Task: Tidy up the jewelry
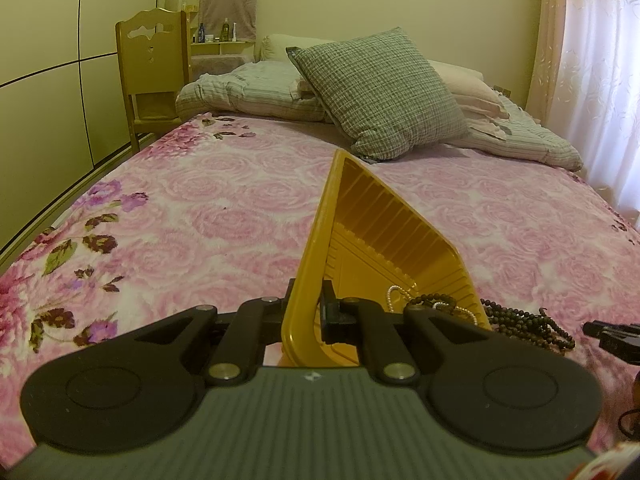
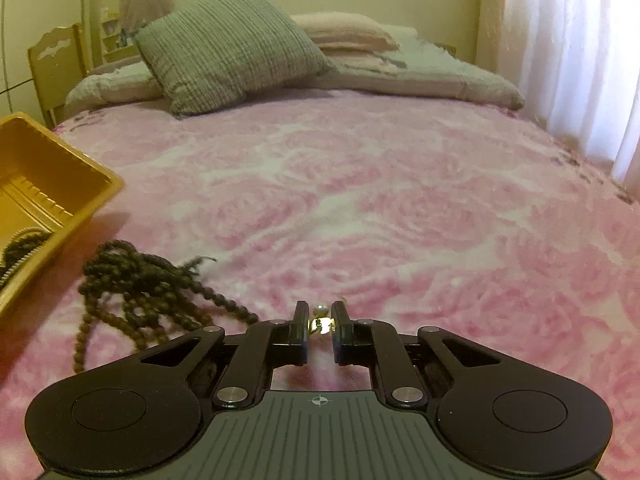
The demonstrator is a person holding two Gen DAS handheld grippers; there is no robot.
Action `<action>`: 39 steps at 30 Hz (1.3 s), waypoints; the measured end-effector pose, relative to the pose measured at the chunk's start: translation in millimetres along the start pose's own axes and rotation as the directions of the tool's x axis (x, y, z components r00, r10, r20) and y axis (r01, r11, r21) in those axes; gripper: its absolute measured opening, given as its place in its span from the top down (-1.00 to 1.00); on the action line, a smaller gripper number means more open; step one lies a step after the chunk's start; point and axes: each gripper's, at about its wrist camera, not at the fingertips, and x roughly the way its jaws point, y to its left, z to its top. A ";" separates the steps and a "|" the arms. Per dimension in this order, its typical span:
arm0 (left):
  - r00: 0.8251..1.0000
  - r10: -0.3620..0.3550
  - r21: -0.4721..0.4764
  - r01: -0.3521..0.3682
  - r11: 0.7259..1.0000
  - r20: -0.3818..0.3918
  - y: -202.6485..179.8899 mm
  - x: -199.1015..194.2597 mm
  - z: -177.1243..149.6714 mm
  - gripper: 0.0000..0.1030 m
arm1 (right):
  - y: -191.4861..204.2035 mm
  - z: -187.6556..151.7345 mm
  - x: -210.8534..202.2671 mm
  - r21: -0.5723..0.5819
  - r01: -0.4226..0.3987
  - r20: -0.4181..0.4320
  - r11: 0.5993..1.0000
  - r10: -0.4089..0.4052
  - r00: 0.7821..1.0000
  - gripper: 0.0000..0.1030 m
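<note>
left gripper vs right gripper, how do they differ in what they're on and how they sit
The left gripper is clamped on the rim of the yellow tray; the right gripper has a small gold and pearl piece between its fingers, pads not clearly pressing. The left carries its tray tilted; the right sits low over the pink blanket. Both are black and angled downward.

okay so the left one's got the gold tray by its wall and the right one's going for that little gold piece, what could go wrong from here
The small gold piece sits between the right hand-held gripper fingers on plush blanket; it could slip out or be pressed into the pile.

The dark bead strand lies beside that hand-held gripper and could snag.

The left hand-held gripper pinches only one wall of the gold tray, so it could tip, spilling the beads inside.
</note>
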 end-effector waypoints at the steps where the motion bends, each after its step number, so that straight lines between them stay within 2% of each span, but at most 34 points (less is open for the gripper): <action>1: 1.000 0.000 0.000 0.000 1.000 0.000 -0.4 0.0 0.0 0.85 | 2.8 1.7 -4.2 -0.005 -0.004 0.011 1.000 0.004 1.000 0.78; 5: 1.000 0.000 0.000 0.000 1.000 0.000 0.2 -0.2 -0.4 0.85 | 19.3 14.2 -22.4 -0.019 -0.061 0.052 0.998 0.062 0.997 0.79; 9: 1.000 -0.001 0.001 0.001 1.000 0.000 -0.5 0.0 -0.1 0.85 | 49.2 29.8 -42.7 -0.044 -0.179 0.095 0.983 0.183 0.979 0.78; 13: 1.000 -0.001 0.002 0.001 1.000 0.001 0.4 0.0 -1.0 0.85 | 86.6 41.9 -56.0 -0.095 -0.302 0.106 0.948 0.312 0.944 0.78; 20: 1.000 -0.001 0.001 0.001 1.000 0.000 0.2 0.0 -0.9 0.85 | 146.7 50.0 -61.0 -0.185 -0.470 0.074 0.863 0.489 0.869 0.78; 24: 1.000 -0.002 0.001 0.002 1.000 0.001 -0.7 0.0 -1.1 0.85 | 168.3 47.8 -56.8 -0.225 -0.513 0.050 0.829 0.535 0.843 0.78; 31: 1.000 -0.003 0.001 0.003 1.000 0.000 -1.3 0.1 -1.0 0.85 | 183.7 43.0 -45.6 -0.233 -0.547 0.026 0.805 0.567 0.823 0.78; 34: 1.000 -0.002 0.000 0.002 1.000 0.001 -1.0 -0.1 -1.1 0.85 | 179.2 42.6 -46.0 -0.218 -0.593 0.034 0.775 0.614 0.789 0.72; 36: 1.000 -0.002 0.000 0.002 1.000 0.001 -1.1 -0.1 -1.2 0.85 | 171.9 44.3 -46.5 -0.205 -0.580 0.055 0.788 0.601 0.797 0.26; 37: 1.000 -0.002 0.001 0.002 1.000 0.001 -1.2 0.1 -0.8 0.85 | 165.8 44.6 -48.1 -0.193 -0.570 0.072 0.799 0.591 0.804 0.19; 39: 1.000 -0.002 -0.002 0.002 1.000 0.000 -0.9 0.2 -0.7 0.85 | 152.9 45.5 -51.8 -0.172 -0.538 0.101 0.825 0.558 0.824 0.18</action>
